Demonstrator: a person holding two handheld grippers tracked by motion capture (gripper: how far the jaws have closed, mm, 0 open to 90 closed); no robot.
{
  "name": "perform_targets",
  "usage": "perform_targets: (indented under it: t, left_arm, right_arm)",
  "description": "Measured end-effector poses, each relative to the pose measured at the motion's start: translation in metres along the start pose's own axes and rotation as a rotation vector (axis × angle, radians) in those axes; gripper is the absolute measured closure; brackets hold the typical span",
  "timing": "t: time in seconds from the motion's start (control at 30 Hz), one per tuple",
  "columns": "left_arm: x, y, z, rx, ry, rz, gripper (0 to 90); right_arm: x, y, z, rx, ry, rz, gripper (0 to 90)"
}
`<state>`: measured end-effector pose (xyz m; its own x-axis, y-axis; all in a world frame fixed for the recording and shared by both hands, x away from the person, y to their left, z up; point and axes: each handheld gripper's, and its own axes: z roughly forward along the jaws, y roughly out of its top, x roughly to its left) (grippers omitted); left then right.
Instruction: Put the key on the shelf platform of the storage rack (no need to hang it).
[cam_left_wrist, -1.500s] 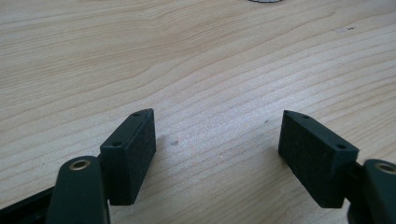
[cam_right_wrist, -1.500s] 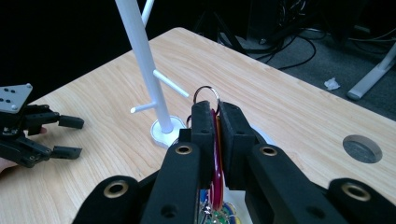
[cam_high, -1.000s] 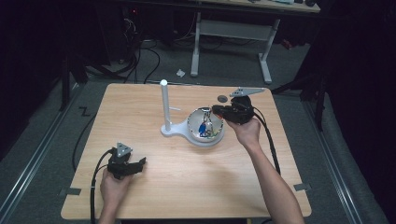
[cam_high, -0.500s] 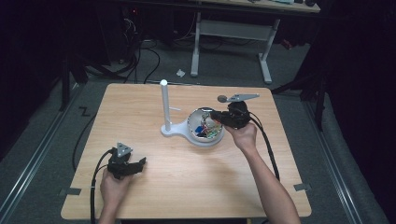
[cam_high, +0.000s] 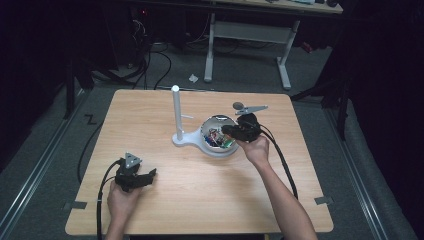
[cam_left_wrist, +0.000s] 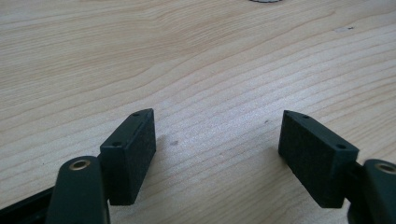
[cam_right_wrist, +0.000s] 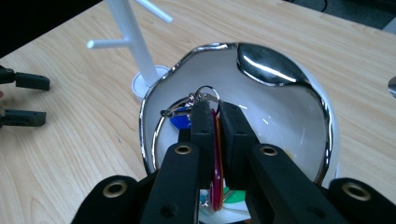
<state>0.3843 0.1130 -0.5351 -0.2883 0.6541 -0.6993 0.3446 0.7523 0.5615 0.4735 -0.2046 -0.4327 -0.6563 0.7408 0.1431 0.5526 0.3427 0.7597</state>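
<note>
The right gripper (cam_right_wrist: 215, 116) reaches into the chrome-rimmed bowl (cam_right_wrist: 280, 93), its jaws pinched on a red key tag (cam_right_wrist: 215, 186) standing edgewise between them. A metal key ring (cam_right_wrist: 205, 93) shows just past the jaw tips, a blue tag (cam_right_wrist: 180, 120) left of them. Beyond the bowl stands a white peg stand (cam_right_wrist: 135, 46). The left gripper (cam_left_wrist: 217, 140) hovers over the wooden table (cam_left_wrist: 187, 56), jaws wide apart with nothing between.

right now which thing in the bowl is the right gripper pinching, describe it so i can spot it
On the light wooden table, beside the white peg stand, sits a shiny chrome-rimmed white bowl of colourful key tags. The right gripper is shut on a flat red key tag standing on edge between its jaws, its metal ring poking up; the blue tag lies loose alongside.
</note>
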Motion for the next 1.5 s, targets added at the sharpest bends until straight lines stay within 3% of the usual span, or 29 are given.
perform_targets:
  t: [0.47, 0.6, 0.87, 1.17, 1.37, 1.5]
  left_arm:
    - [0.000, 0.000, 0.000, 0.000, 0.002, -0.004, 27.8]
    - [0.000, 0.000, 0.000, 0.001, 0.001, -0.006, 27.8]
    - [0.000, 0.000, 0.000, 0.001, 0.001, -0.003, 27.8]
    - [0.000, 0.000, 0.000, 0.000, 0.001, -0.003, 27.8]
    - [0.000, 0.000, 0.000, 0.000, 0.001, -0.004, 27.8]
    - [0.000, 0.000, 0.000, -0.001, 0.001, -0.002, 27.8]
  right_arm:
    - [-0.004, -0.009, 0.015, 0.027, -0.028, 0.014, 84.2]
    - [-0.003, -0.008, 0.015, 0.024, -0.047, 0.011, 75.7]
    - [-0.001, -0.005, -0.001, -0.011, -0.075, 0.009, 57.9]
    - [-0.003, -0.002, -0.017, -0.039, -0.091, 0.007, 52.4]
    - [-0.003, -0.006, -0.036, -0.086, -0.129, 0.011, 50.4]
    - [-0.005, -0.010, -0.049, -0.084, -0.143, 0.015, 49.4]
